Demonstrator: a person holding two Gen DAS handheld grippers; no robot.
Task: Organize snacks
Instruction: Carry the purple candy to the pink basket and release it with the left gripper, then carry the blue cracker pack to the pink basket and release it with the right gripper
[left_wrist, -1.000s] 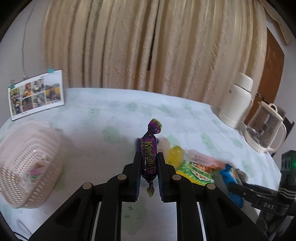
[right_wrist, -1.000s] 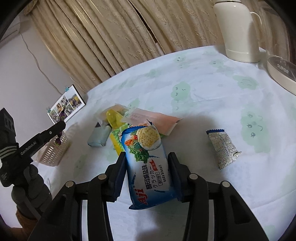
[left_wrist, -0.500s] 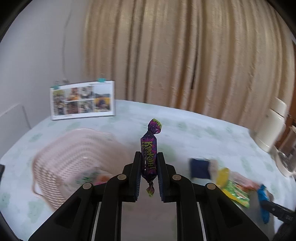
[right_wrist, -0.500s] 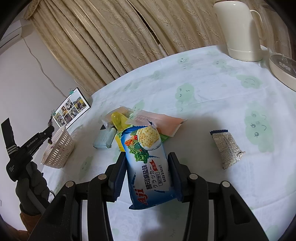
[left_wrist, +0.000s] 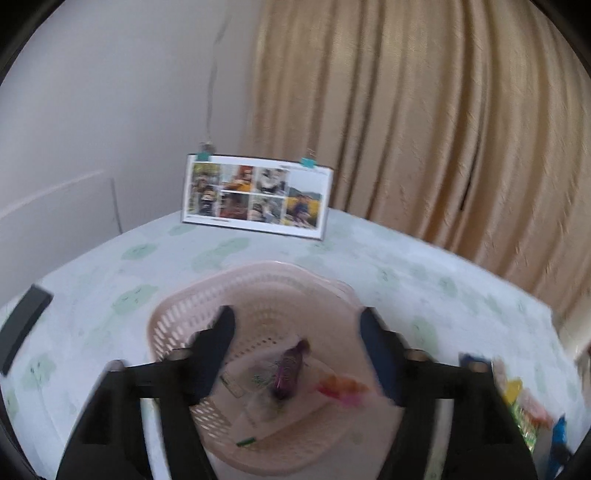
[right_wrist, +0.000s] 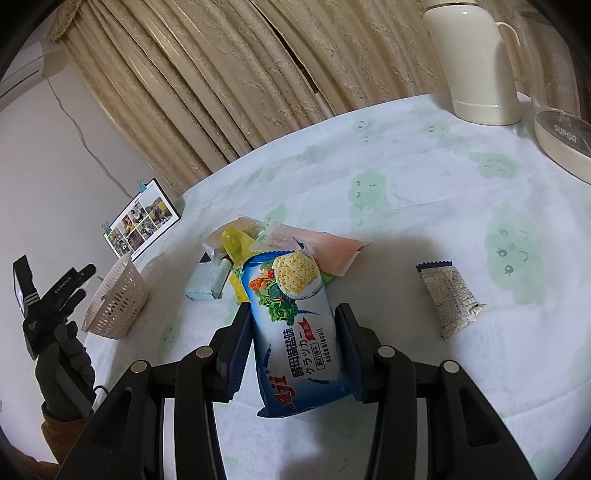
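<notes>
My left gripper (left_wrist: 295, 319) is open above the pink plastic basket (left_wrist: 258, 271). A purple wrapped candy (left_wrist: 290, 369) lies loose inside the basket among other small wrappers, clear of both fingers. My right gripper (right_wrist: 293, 310) is shut on a blue soda biscuit pack (right_wrist: 295, 325), held just above the table. In the right wrist view the basket (right_wrist: 118, 302) stands at the far left, with the left gripper (right_wrist: 85, 281) over it, held by a gloved hand (right_wrist: 66, 354).
A snack pile lies past the biscuit pack: a yellow item (right_wrist: 234, 240), a pink packet (right_wrist: 317, 245), a pale teal pack (right_wrist: 208, 280). A silver packet (right_wrist: 450, 299) lies to the right. A white jug (right_wrist: 476, 62), a glass kettle (right_wrist: 561, 140) and a photo board (left_wrist: 255, 195) stand at the table's edges.
My left gripper swung left over the basket and opened; the purple candy fell from its fingers into the basket. My right gripper kept hold of the biscuit pack, barely moving.
</notes>
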